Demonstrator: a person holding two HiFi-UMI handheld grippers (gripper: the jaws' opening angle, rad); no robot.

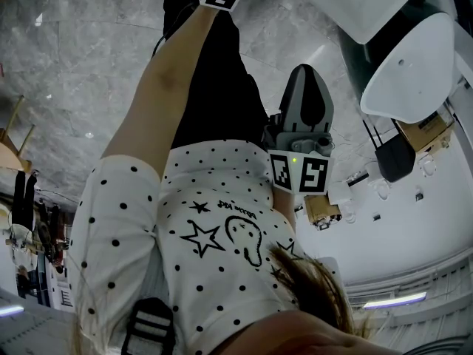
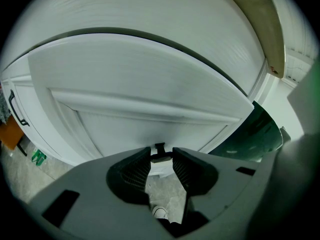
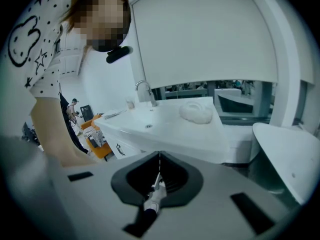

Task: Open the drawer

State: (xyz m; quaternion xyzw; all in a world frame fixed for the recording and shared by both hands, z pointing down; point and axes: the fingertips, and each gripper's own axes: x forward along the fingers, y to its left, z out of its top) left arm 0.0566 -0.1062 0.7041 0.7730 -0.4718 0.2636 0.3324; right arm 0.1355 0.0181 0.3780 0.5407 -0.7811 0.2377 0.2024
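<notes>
The left gripper clamps the small dark handle of the white drawer. The right gripper is closed and empty. The drawer's lower edge is hidden behind the left gripper.

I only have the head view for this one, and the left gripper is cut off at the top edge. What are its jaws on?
Observer: In the left gripper view, the left gripper is shut on a small dark pull that sticks out of the white drawer front.
Operator: And the right gripper? I see only its back and marker cube.
Observer: The right gripper has its jaws together, with nothing between them.
Operator: What is it facing?
Observer: A white basin counter with a tap at the back and a white lump, perhaps a cloth, lying on top.
</notes>
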